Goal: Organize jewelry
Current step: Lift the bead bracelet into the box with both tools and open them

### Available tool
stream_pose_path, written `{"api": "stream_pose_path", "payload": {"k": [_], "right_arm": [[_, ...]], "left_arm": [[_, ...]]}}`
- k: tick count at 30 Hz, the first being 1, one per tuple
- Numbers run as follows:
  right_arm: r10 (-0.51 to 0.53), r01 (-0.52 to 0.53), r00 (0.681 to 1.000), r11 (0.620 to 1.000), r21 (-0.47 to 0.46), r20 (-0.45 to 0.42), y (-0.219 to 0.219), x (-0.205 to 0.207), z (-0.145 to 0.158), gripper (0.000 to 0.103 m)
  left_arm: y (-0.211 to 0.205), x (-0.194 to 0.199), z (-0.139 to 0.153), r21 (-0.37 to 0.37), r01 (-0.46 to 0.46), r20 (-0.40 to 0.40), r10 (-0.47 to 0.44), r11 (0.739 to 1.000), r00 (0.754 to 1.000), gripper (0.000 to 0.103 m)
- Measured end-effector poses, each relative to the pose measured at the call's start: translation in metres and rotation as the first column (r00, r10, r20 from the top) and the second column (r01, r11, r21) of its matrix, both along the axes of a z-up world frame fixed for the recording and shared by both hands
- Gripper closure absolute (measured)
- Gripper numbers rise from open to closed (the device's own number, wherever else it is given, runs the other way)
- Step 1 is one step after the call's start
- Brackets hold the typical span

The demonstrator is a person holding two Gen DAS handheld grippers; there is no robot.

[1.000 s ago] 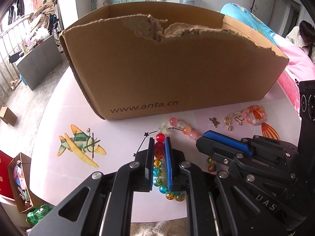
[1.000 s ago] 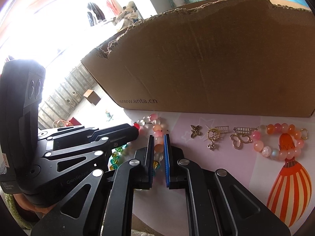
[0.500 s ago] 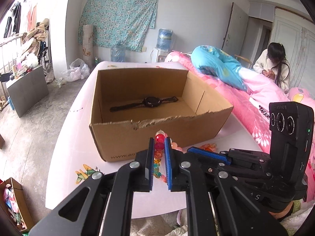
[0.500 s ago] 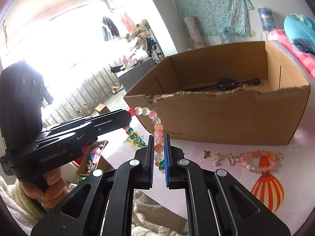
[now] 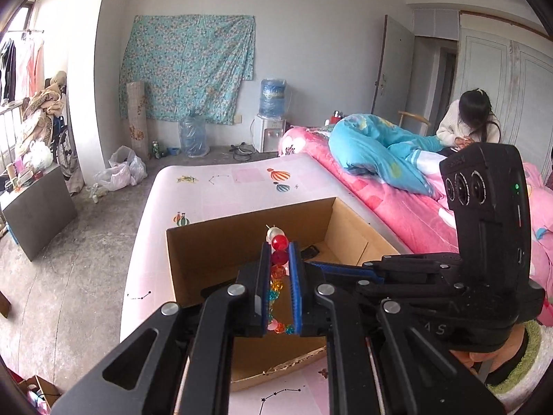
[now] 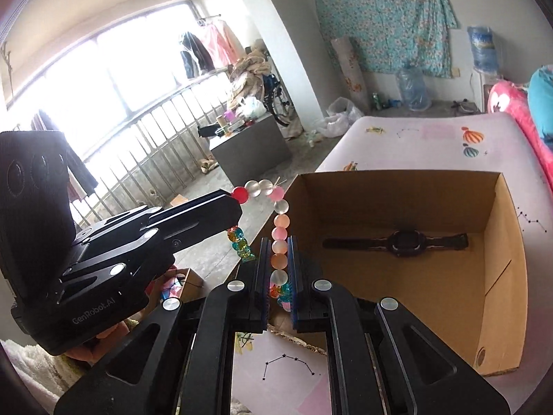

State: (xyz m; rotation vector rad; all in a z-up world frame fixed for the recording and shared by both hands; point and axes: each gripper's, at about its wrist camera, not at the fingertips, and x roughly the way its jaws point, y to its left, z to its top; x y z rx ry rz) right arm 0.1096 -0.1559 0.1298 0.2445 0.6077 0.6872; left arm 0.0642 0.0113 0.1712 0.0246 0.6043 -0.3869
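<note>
Only readable bit is "GenRobot.AI" printed on the side of the left gripper point(image 6: 238, 204), seen from the right wrist view. From the left wrist view, the right gripper point(image 5: 312, 264) shows a partial "AS", rest cut off.

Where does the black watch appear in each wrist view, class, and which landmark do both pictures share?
Left wrist view: only a dark end of the black watch shows, just right of the left claw.
Right wrist view: it lies flat on the box floor, centre-right.
Shared landmark: the cardboard box.
</note>
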Motion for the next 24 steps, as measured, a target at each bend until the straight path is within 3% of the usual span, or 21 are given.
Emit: {"api": "stream_pose_path", "payload": {"k": [3, 7, 11, 16, 20, 24], "right_arm": [[0.008, -0.009, 0.991, 1.0, -0.003, -0.135, 0.009, 0.029, -0.017, 0.096], [0.024, -0.034, 0.963, 0.999, -0.03, -0.27, 0.02, 0.053, -0.034, 0.096], [0.022, -0.054, 0.919, 0.996, -0.072, -0.393, 0.033, 0.078, -0.048, 0.096], [-0.026, -0.037, 0.88, 0.992, -0.122, -0.475, 0.035, 0.096, -0.056, 0.092], [-0.022, -0.029, 0.894, 0.994, -0.107, -0.447, 0.025, 0.095, -0.051, 0.092], [-0.019, -0.02, 0.923, 0.995, -0.098, -0.383, 0.006, 0.081, -0.042, 0.092]], "left_arm": [[0.015, 0.031, -0.024, -0.001, -0.023, -0.139, 0.023, 1.0, 0.99, 0.094], [0.027, 0.06, -0.058, -0.008, -0.045, -0.314, 0.04, 0.999, 0.948, 0.094], [0.032, 0.081, -0.079, -0.002, -0.055, -0.417, 0.049, 0.998, 0.907, 0.094], [0.024, 0.097, -0.087, 0.082, -0.053, -0.428, 0.083, 0.995, 0.9, 0.093], [0.023, 0.097, -0.082, 0.082, -0.069, -0.404, 0.096, 0.994, 0.91, 0.093], [0.02, 0.094, -0.065, 0.081, -0.087, -0.328, 0.109, 0.993, 0.938, 0.09]]}}
